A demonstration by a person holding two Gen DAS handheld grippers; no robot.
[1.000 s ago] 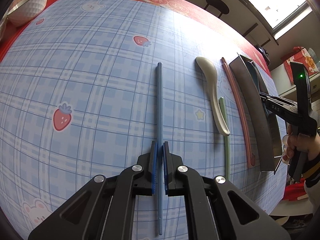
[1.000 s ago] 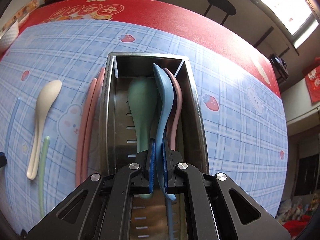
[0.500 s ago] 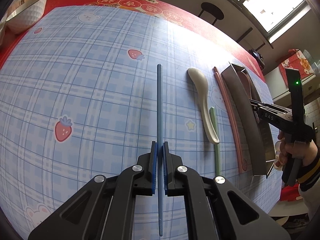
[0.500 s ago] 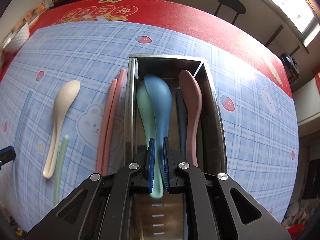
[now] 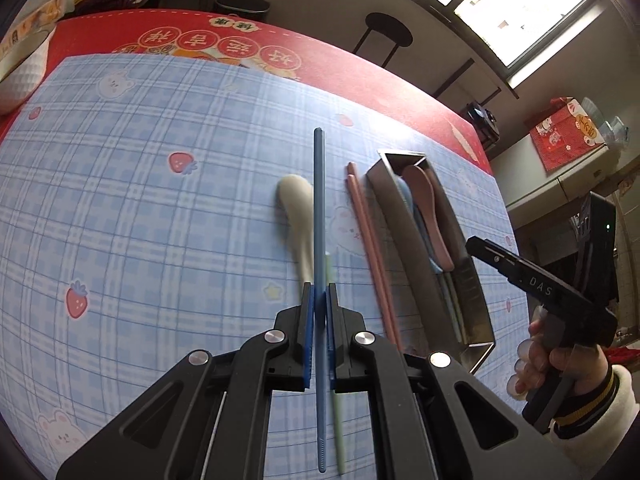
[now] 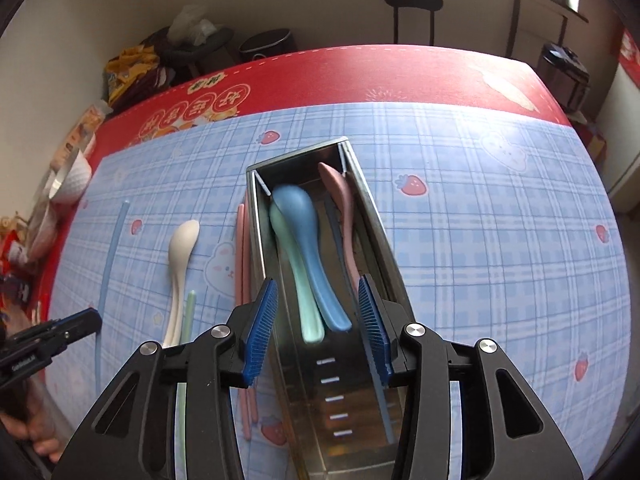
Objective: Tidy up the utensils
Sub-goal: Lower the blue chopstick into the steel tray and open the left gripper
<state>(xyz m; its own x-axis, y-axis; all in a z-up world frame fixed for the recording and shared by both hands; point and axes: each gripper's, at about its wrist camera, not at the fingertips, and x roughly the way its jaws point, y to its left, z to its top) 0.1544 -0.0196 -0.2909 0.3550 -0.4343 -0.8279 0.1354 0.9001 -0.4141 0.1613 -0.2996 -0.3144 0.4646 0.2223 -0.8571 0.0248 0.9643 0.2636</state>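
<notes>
Since the earlier frames the right gripper (image 6: 318, 320) has let go of the blue plastic spoon (image 6: 310, 248); its jaws are opening and nothing is pressed between the ribbed blue pads. Left gripper (image 5: 319, 336) has lifted the long blue chopstick (image 5: 319, 216) off the desk and carried it toward the tray side; it now crosses in front of the cream spoon.

Right wrist view, near to far: the open jaws straddle the rectangular stainless-steel tray (image 6: 374, 216). The blue spoon lies in the tray between and just beyond the jaw tips, apart from both pads, resting on a mint-green spoon (image 6: 308, 312). A dusty-pink spoon (image 6: 340, 200) leans along the tray's right wall, with a dark blue chopstick (image 6: 334, 220) beside it.

Left wrist view, near to far: jaws clenched on the blue chopstick near its lower third; the stick runs straight ahead and its ridged tip extends back below the jaws. A pale green chopstick (image 5: 338, 420) lies on the blue plaid desk cover (image 5: 160, 220) just right of the held stick. The cream spoon (image 5: 298, 216) lies beyond, partly behind the stick. Two pink chopsticks (image 5: 370, 240) lie side by side just left of the tray. The person's right hand (image 5: 560, 364) holds the other gripper's handle at the right edge.
</notes>
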